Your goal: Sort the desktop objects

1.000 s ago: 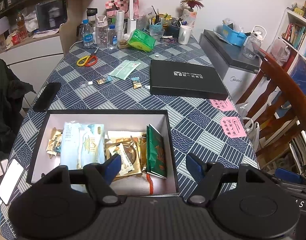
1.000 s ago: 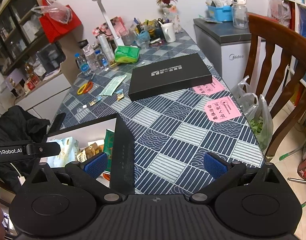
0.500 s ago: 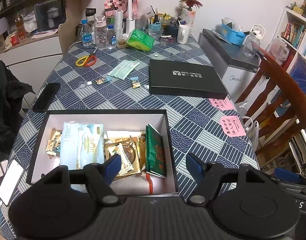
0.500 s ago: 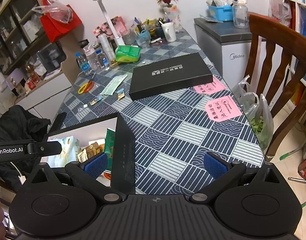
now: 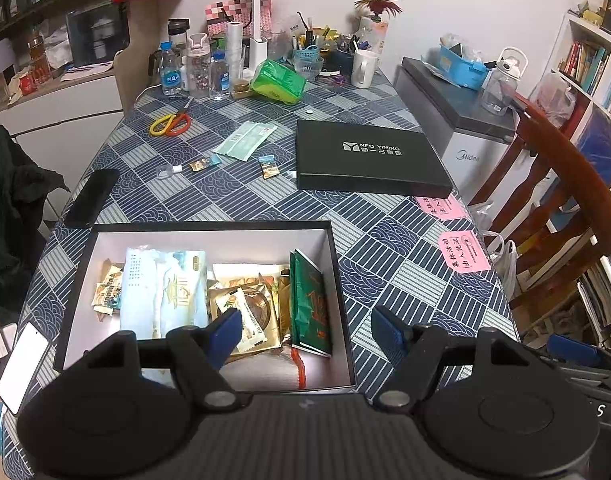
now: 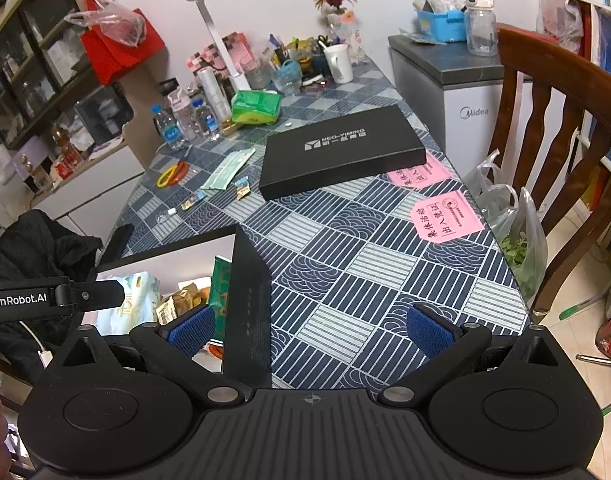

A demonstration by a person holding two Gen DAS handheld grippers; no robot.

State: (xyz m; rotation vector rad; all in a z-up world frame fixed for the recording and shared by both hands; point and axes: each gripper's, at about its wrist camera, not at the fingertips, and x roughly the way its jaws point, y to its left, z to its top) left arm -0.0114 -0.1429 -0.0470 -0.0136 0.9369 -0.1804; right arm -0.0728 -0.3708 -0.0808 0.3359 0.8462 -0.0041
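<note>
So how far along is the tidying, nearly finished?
Partly. The open box already holds several snack packets. Nothing is in hand: the left hand-held gripper and right hand-held gripper are both open and empty. Still loose on the table: two small sweets, a green sachet, scissors and the box lid.

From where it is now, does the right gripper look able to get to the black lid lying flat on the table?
Probably yes. The right gripper is open and empty, and only bare tablecloth lies between it and the black lid. The open box stands off to its left, not across the path.
</note>
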